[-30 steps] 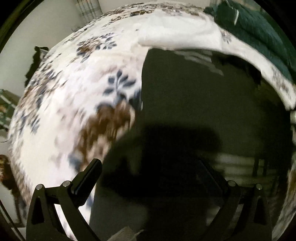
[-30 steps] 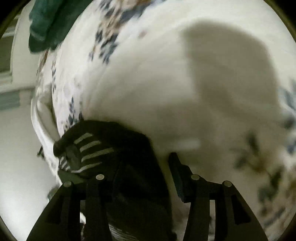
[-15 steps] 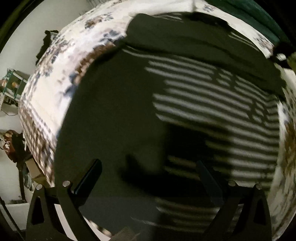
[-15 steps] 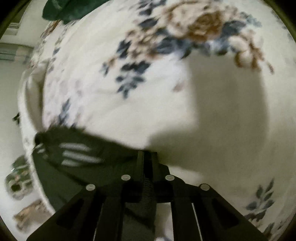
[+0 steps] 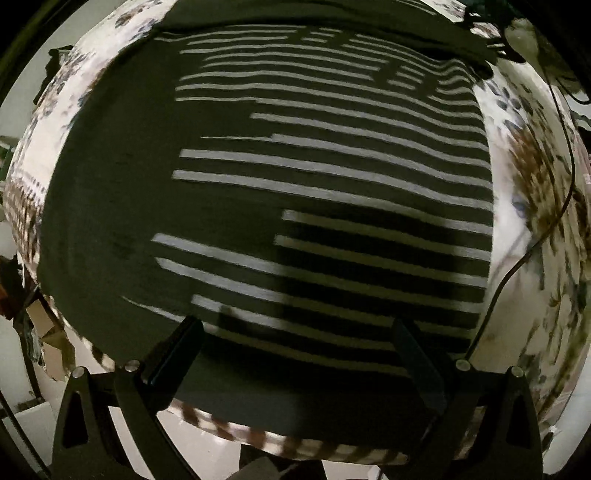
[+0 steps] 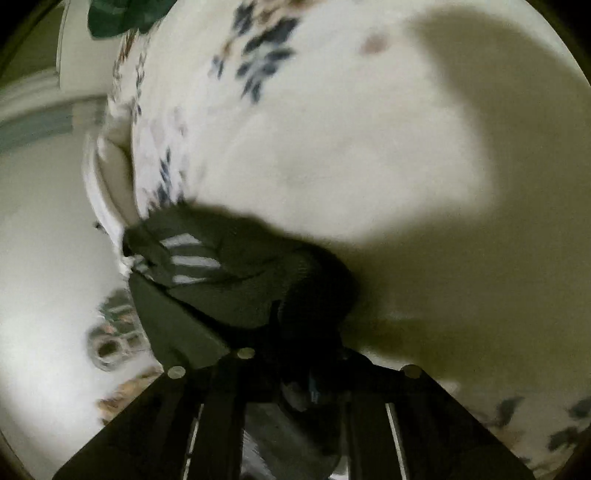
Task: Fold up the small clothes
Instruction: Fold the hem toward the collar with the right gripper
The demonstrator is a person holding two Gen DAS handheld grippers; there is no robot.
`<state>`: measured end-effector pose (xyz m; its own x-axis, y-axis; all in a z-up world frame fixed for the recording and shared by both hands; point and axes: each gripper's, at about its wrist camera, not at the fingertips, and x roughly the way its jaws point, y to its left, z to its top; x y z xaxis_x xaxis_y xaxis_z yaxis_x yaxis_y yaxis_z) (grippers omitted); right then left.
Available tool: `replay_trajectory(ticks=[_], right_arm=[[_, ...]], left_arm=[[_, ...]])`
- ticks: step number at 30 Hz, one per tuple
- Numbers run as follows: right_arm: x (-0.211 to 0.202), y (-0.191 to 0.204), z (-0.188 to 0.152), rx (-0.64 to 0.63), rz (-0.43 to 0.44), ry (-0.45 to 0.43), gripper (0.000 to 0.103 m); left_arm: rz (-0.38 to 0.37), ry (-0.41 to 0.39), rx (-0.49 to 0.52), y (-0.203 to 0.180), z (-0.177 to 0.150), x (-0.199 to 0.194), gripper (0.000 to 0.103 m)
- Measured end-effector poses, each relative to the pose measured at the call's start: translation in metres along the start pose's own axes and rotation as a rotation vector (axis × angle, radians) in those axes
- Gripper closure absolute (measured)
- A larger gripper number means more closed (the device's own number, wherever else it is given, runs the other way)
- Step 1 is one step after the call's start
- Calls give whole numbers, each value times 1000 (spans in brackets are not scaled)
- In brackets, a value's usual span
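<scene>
A dark shirt with white stripes [image 5: 295,192] lies spread flat on a floral bedspread [image 5: 535,206] and fills the left wrist view. My left gripper [image 5: 295,354] is open and empty, its fingers wide apart just above the shirt's near hem. In the right wrist view my right gripper [image 6: 295,347] is shut on a bunched edge of the same dark striped shirt [image 6: 229,273], lifted off the white bedspread [image 6: 369,129]. The pinched cloth hides the fingertips.
A thin dark cable [image 5: 517,258] runs across the bedspread to the right of the shirt. A dark green garment [image 6: 125,14] lies at the far edge of the bed. The bed's near edge and the floor show below the left gripper.
The left gripper has swung from the shirt's side edge to over its striped front. The right gripper closed on the shirt's edge and has lifted it.
</scene>
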<state>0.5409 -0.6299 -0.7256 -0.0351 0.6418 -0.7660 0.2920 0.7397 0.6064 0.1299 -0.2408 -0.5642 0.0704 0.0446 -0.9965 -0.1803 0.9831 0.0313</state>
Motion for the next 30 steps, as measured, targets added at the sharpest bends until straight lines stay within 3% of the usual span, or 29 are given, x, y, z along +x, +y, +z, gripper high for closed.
replay_trajectory(ticks=[3,7,9,10,13,17,20,21,22,23,25,26,30], right_arm=[[-8,28,2,-152,-173,-79,95],[-4,23,7,-97,-155,-48,92],[-8,25,3,-75,-113,12,80],[-12,24,-3,-71,-88,59,69],[-38,18,-25,-99,-56,85,50],[-74,-23,-67,-46,-51,100,50],[-95,-60,-93,-15,-98,96,50],[-99,-70,-100,-4,-96,96,50],[-102,-78,-106,9,-86,97,50],[-110,-93,-110,29,-63,97,50],[-113,-105,-112,48,-26,84,50],[-113,-107,-110,48,-8,76,50],[-97,-100,-84,44,55,22,50]], left_arm=[[13,-23,40,-6,1,-4,0],[28,-39,106,-17,-5,-11,0],[20,-31,148,-26,-13,-13,0],[9,-29,162,-32,-17,-15,0],[-39,-10,213,-55,-36,-16,0],[-67,35,255,-82,-57,-3,0],[-51,40,302,-109,-70,10,1],[-36,34,322,-116,-72,14,7],[-17,24,353,-124,-74,20,29],[4,15,373,-129,-76,23,42],[38,-27,388,-134,-74,24,84],[58,-42,379,-135,-74,22,95],[37,-85,293,-117,-69,4,98]])
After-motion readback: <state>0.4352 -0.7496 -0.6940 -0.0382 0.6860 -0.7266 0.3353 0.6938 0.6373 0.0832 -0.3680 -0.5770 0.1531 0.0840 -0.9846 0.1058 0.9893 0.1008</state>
